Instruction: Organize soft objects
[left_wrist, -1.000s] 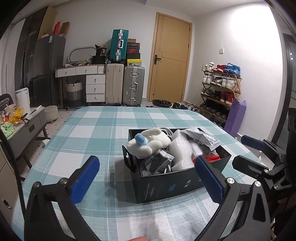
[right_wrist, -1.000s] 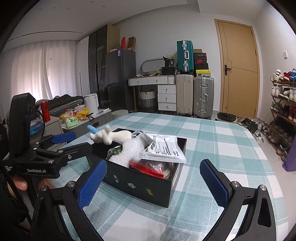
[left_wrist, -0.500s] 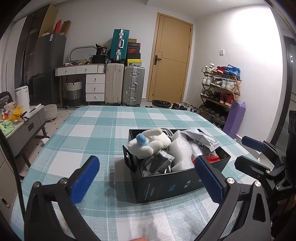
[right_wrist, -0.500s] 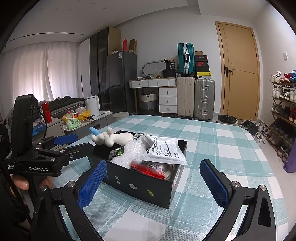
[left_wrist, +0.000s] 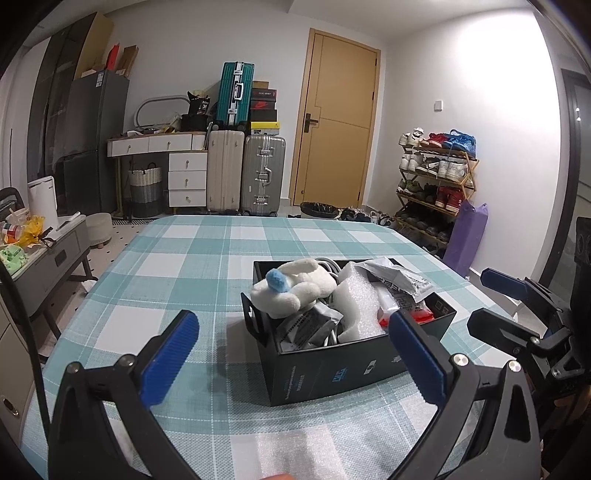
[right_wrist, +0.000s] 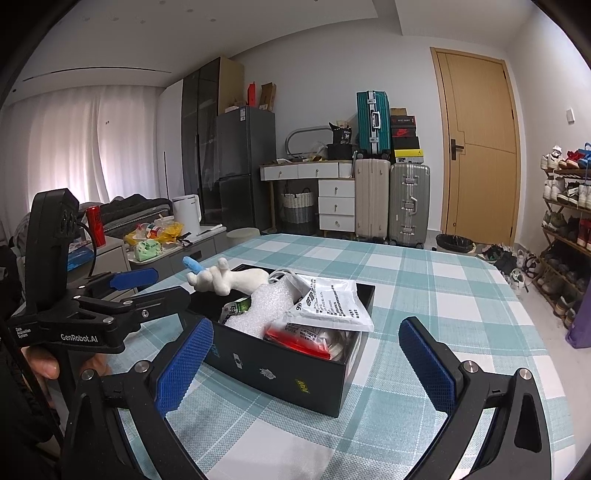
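Note:
A black box (left_wrist: 332, 369) stands on the checked table (left_wrist: 207, 258), packed full. On top lie a white plush toy with a blue patch (left_wrist: 291, 291), a bubble-wrap wad (left_wrist: 358, 310), a white printed pouch (left_wrist: 399, 280) and a red packet (left_wrist: 421, 315). My left gripper (left_wrist: 293, 354) is open just in front of the box, holding nothing. My right gripper (left_wrist: 487, 301) hovers open at the box's right end. In the right wrist view the box (right_wrist: 280, 365), plush toy (right_wrist: 229, 280) and pouch (right_wrist: 332, 302) sit ahead of the open right gripper (right_wrist: 304, 363). The left gripper (right_wrist: 155, 288) is at the left.
A thin white foam sheet (left_wrist: 295, 450) lies on the cloth near the front edge. A grey side cabinet with clutter (left_wrist: 44, 251) stands left of the table. Suitcases (left_wrist: 243, 173), a desk, a door and a shoe rack (left_wrist: 436, 192) line the far walls.
Both views have shifted only slightly. The box and its contents have not moved, and both grippers have stayed open and empty.

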